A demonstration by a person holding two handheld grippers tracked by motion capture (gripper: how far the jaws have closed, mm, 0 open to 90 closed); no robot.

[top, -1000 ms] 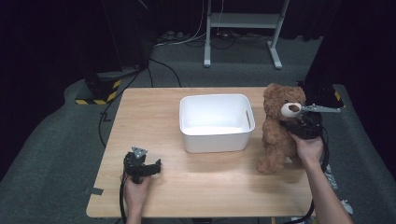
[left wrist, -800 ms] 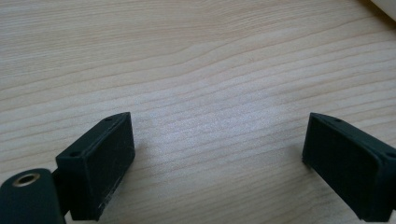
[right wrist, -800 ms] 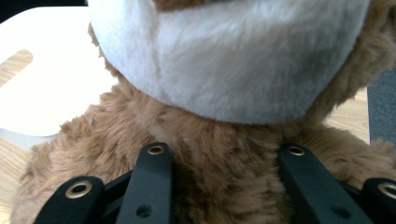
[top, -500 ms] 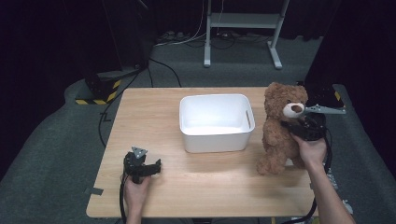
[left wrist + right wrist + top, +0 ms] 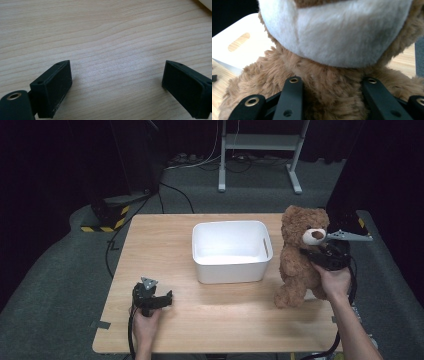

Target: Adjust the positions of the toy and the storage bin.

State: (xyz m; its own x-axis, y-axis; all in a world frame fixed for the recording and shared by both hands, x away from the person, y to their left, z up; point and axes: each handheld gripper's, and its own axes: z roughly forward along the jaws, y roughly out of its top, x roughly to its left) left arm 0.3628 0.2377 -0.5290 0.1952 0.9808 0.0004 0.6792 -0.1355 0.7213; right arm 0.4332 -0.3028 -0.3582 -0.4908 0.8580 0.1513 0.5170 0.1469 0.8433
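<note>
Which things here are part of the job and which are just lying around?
In the job:
- bear, clamped at its chest by the right gripper
- white bin, beside the bear, nothing in it
- table

Just there:
- left gripper, jaws open, resting on bare wood
- metal stand on the floor behind
- cables on the floor

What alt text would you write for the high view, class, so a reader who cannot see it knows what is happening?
The right gripper clamps a brown teddy bear at its chest, upright at the right of a wooden table. A white plastic bin, empty, sits mid-table beside the bear. The left gripper rests open near the front edge.
</note>
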